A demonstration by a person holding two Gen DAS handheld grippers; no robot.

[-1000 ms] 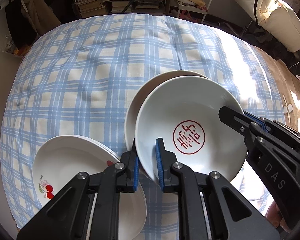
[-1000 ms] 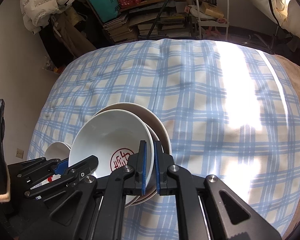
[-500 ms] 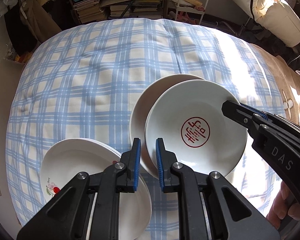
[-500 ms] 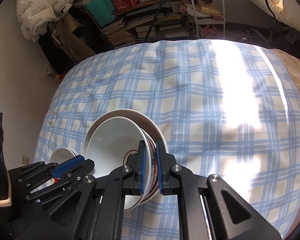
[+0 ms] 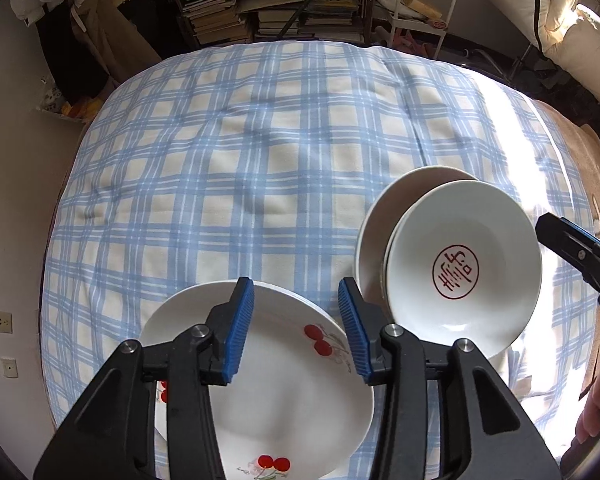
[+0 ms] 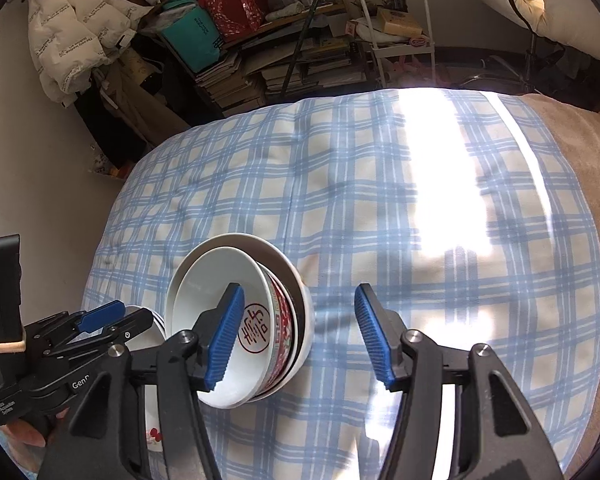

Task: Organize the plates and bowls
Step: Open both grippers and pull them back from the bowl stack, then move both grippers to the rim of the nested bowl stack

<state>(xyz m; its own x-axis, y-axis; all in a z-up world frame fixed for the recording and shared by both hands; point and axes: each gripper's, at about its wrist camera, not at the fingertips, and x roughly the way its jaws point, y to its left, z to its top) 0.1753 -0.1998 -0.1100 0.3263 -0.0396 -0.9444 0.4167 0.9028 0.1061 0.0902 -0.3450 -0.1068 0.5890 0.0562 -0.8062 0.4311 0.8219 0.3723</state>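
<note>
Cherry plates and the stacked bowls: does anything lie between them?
Nothing but checked blanket. The left wrist view shows the cherry plates beside the bowls, with only a narrow gap.

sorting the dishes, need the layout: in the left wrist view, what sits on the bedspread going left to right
cherry plates → bowl stack, red seal bowl on top → right gripper at the far edge

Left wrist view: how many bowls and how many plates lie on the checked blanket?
bowls: 2 visible, nested; another may hide between them
plates: 2 visible, stacked, cherry print on top
Total: 4 visible
</note>
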